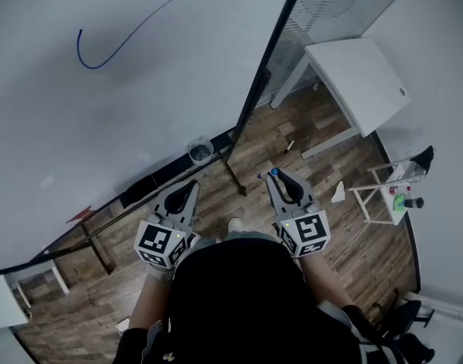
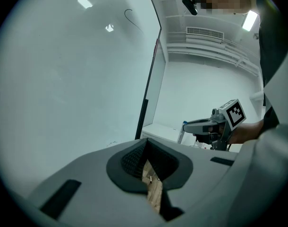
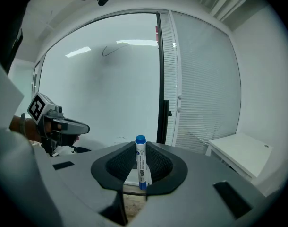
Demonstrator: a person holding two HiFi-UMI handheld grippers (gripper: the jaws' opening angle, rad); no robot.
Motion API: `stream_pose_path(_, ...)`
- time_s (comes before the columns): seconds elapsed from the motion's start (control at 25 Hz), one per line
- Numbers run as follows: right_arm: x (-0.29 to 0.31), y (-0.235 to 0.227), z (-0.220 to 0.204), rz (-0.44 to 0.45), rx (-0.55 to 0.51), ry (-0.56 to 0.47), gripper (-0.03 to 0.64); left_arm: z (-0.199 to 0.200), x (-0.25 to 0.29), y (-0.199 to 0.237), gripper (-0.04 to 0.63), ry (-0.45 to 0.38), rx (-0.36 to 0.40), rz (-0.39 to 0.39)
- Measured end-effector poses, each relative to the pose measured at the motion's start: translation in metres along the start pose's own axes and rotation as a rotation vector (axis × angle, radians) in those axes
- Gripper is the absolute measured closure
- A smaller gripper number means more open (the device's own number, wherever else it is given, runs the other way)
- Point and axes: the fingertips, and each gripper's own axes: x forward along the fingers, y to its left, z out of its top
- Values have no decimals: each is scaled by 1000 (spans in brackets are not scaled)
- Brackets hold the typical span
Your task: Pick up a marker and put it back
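The marker is held in the right gripper, whose jaws are clamped on the lower part of its white barrel. In the right gripper view the marker is seen upright between the two dark pads, with its blue cap above them and a blue band at its lower end. In the head view only the blue cap is seen, at the tip of this gripper. The left gripper is held beside the right one, at about the same height, and the two are apart from each other. Its jaws are brought together and nothing is held between them; below the place where the pads meet, only a narrow strip of the wooden floor is seen. Both grippers are pointed towards the whiteboard, on which a curved blue line is drawn near the upper left corner. A small clear cup is seen at the lower edge of the whiteboard, near its right corner. A white table is placed to the right of the whiteboard, against the wall.
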Motion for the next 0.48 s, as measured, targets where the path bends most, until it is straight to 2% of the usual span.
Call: stream_pose_path(0.48,-14,-8,-18,22,7,25,522,-1,9,-10,577,15,13,31)
